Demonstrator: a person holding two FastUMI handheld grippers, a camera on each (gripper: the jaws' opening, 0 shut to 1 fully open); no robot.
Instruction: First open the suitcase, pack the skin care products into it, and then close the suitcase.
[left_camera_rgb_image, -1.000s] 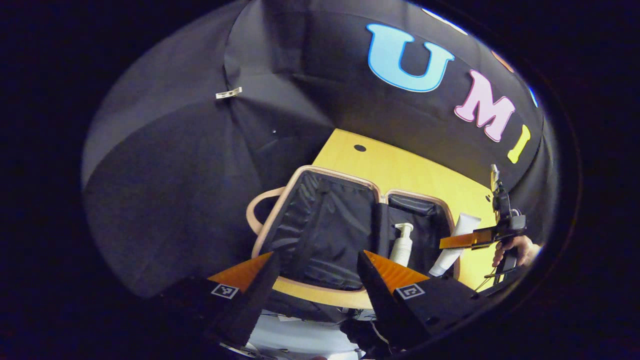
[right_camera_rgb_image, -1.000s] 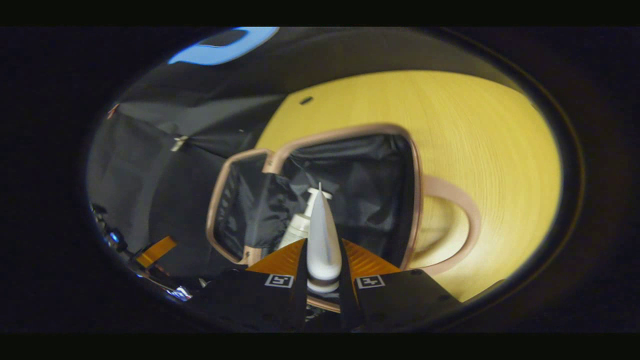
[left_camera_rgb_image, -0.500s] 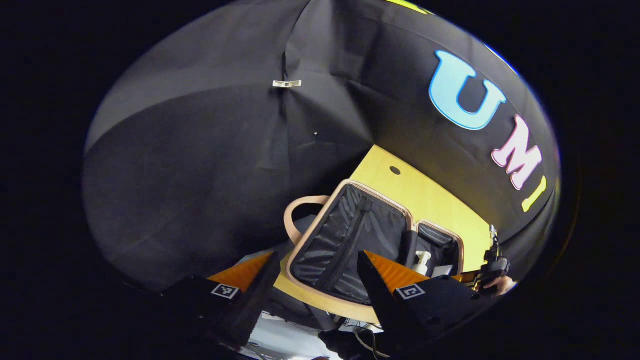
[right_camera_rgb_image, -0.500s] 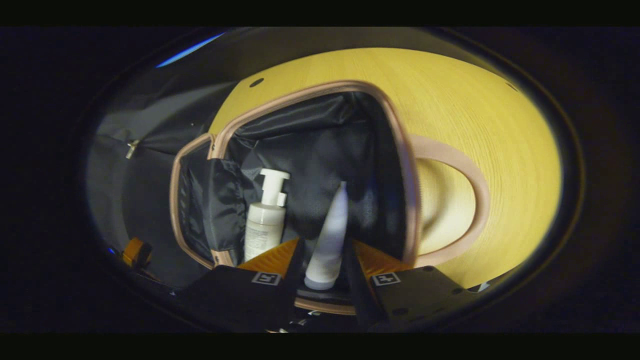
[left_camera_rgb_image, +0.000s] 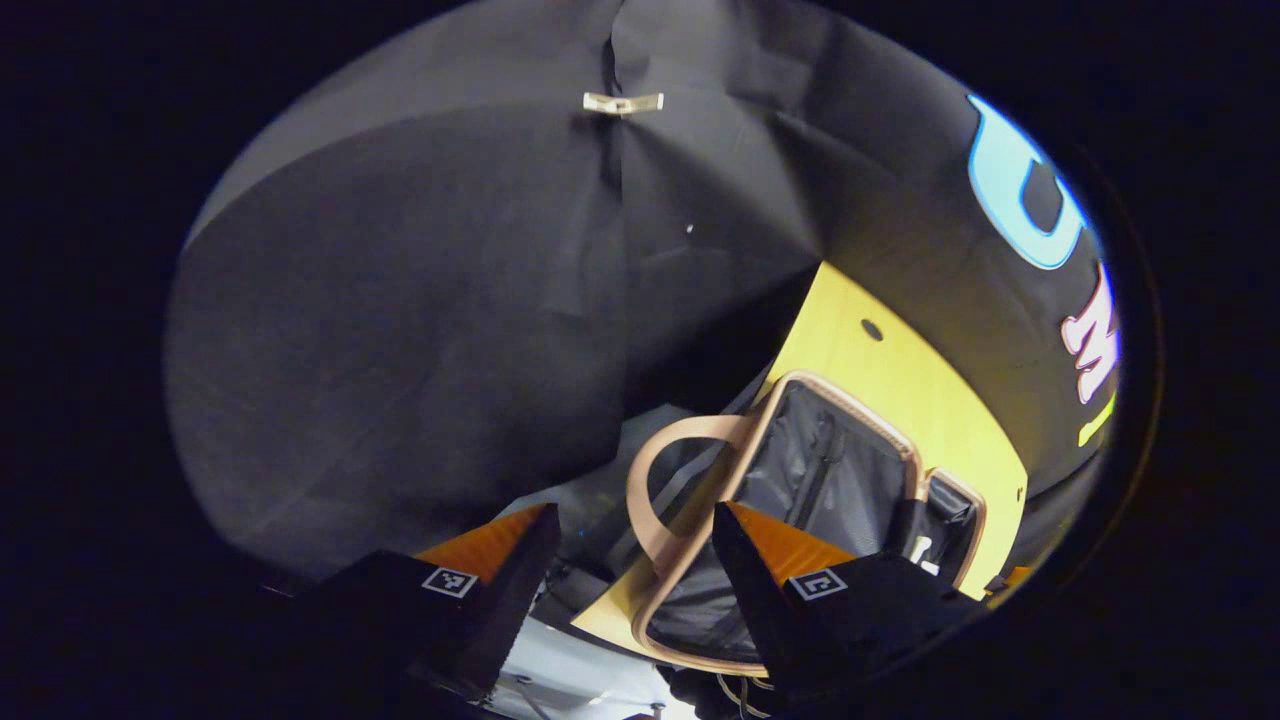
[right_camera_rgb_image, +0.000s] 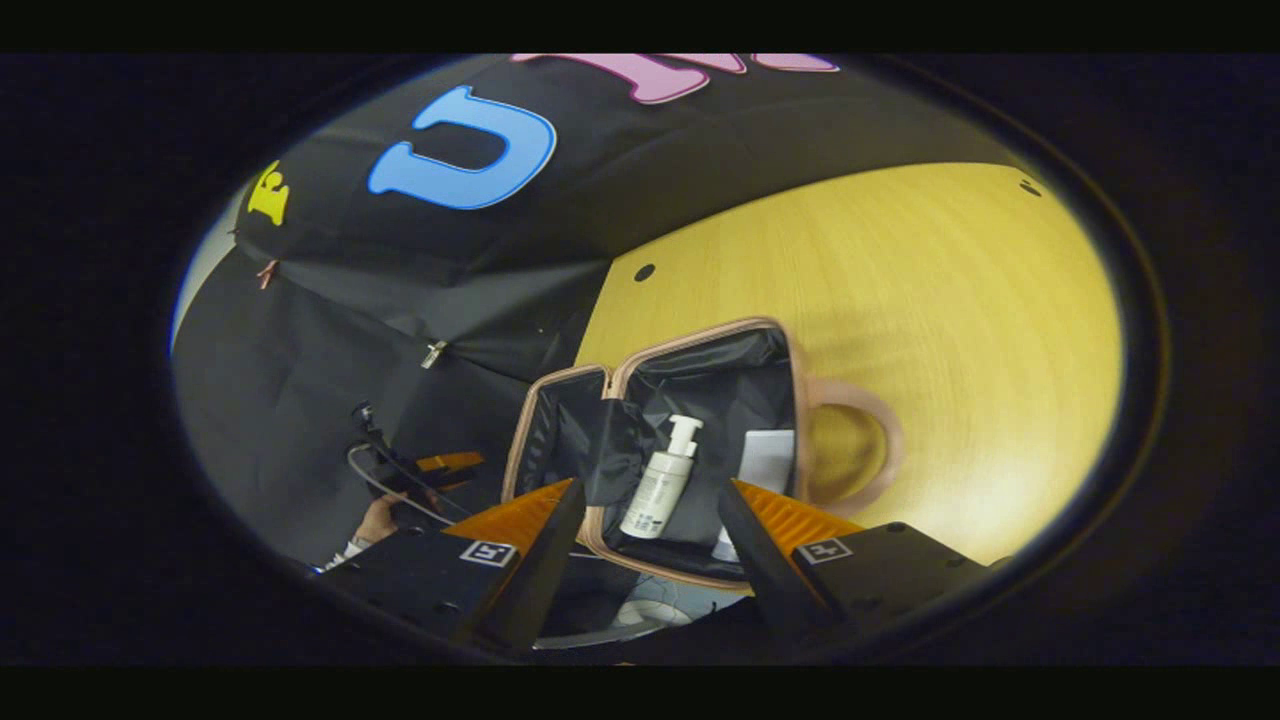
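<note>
Right tongs (right_camera_rgb_image: 645, 525) spread wide and empty, poised above the open suitcase (right_camera_rgb_image: 700, 345) on the yellow worktop (right_camera_rgb_image: 900, 300). Inside its right half lie the pump bottle (right_camera_rgb_image: 660, 480) and the white tube (right_camera_rgb_image: 765, 465) beside it. Left tongs (left_camera_rgb_image: 630, 570) spread too, off by the suitcase handle (left_camera_rgb_image: 650, 480).
</note>
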